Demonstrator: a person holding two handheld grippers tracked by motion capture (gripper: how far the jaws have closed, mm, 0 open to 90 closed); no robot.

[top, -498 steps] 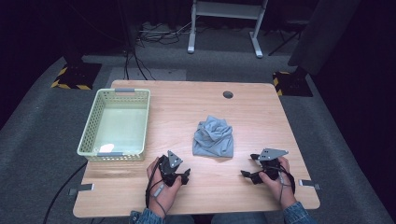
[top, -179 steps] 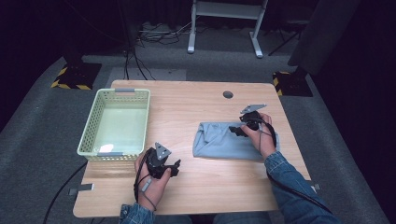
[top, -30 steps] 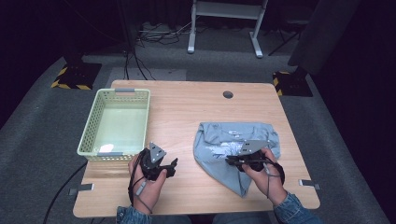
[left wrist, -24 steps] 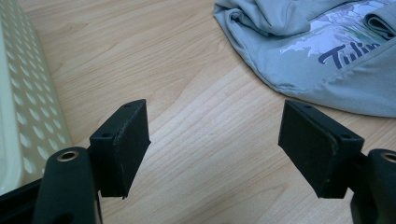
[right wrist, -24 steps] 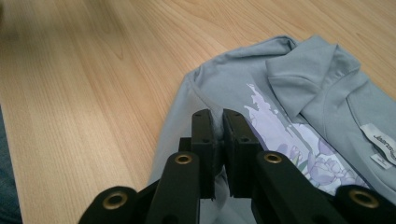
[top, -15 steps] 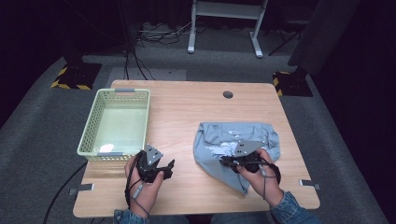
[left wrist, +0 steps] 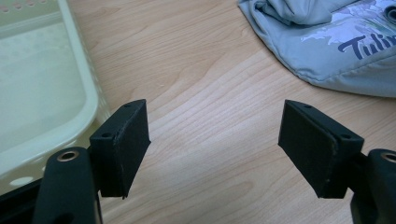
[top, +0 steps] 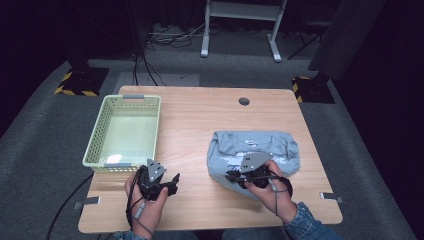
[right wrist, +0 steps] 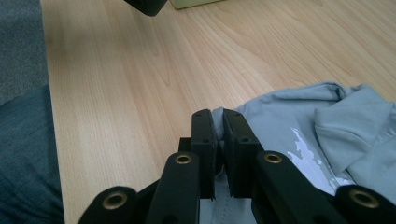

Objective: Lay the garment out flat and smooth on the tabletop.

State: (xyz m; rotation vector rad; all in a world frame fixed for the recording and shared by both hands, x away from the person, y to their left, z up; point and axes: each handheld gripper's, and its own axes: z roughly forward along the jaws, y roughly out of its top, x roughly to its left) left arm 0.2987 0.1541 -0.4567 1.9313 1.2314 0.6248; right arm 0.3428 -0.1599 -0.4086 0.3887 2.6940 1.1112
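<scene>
Now the right hand-held gripper (right wrist: 218,135) pinches the gray shirt (top: 255,150); pull its edge gently while the left hand-held gripper (left wrist: 217,144) waits spread.

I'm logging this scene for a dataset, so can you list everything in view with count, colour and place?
Wooden table: one, light wood with a round cable hole near the far edge, centre of the high view.
Pale green plastic basket: one, on the table's left part.
Light grey printed T-shirt: one, partly folded, on the table's right part.
Grey carpet floor: around the table.
White metal stand: one, beyond the table.
Yellow-black striped pads: two, on the floor near the far corners.
Left gripper: black, jaws wide apart over bare wood near the basket.
Right gripper: black, clamped on the T-shirt's near edge.
</scene>
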